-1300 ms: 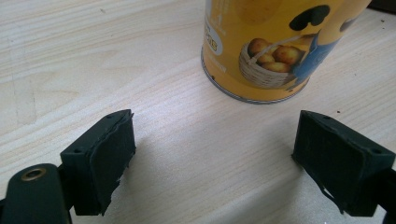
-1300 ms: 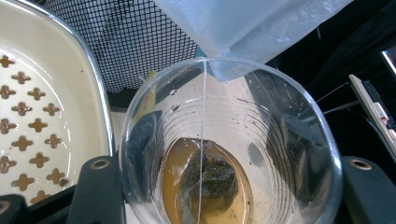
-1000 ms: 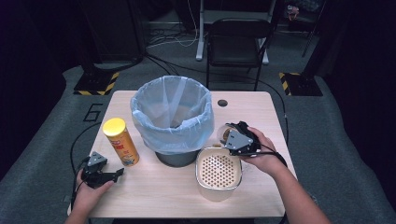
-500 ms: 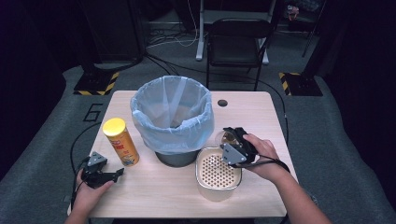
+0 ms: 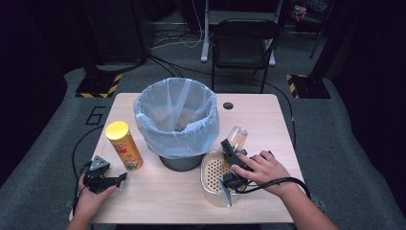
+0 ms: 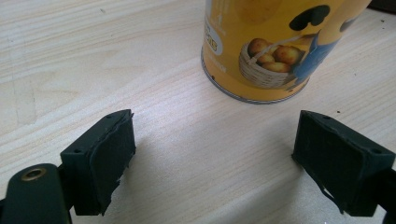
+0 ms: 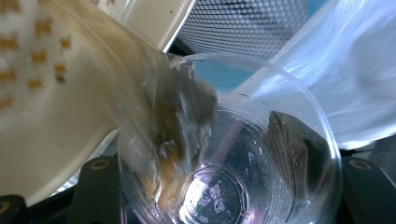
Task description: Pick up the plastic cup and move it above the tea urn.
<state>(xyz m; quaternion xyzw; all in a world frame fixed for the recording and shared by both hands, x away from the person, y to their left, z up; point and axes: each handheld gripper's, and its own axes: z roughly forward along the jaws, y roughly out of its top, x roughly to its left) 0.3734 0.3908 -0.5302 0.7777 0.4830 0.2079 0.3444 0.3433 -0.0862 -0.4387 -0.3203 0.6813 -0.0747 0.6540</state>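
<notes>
My right gripper (image 5: 232, 149) is shut on a clear plastic cup (image 5: 238, 135), which lies tilted over a cream perforated basket (image 5: 208, 190) at the table's front right. In the right gripper view the cup (image 7: 280, 154) sits between the two black jaws, and brown liquid runs out of it towards the cream basket (image 7: 60, 116). At the front left my left gripper (image 5: 119, 178) rests on the table, open with nothing between its jaws. The left gripper (image 6: 215, 140) faces a yellow chips can (image 6: 271, 46). That can (image 5: 123, 143) stands upright just beyond it.
A mesh bin lined with a pale blue bag (image 5: 175, 115) stands mid-table, right behind the basket. The bag (image 7: 355, 70) is close to the cup. A dark cable hole (image 5: 228, 105) marks the far table edge. A black chair (image 5: 244, 43) stands behind.
The right hand has come nearer over the basket and rolled, tipping the cup. The left gripper has stayed where it was.
</notes>
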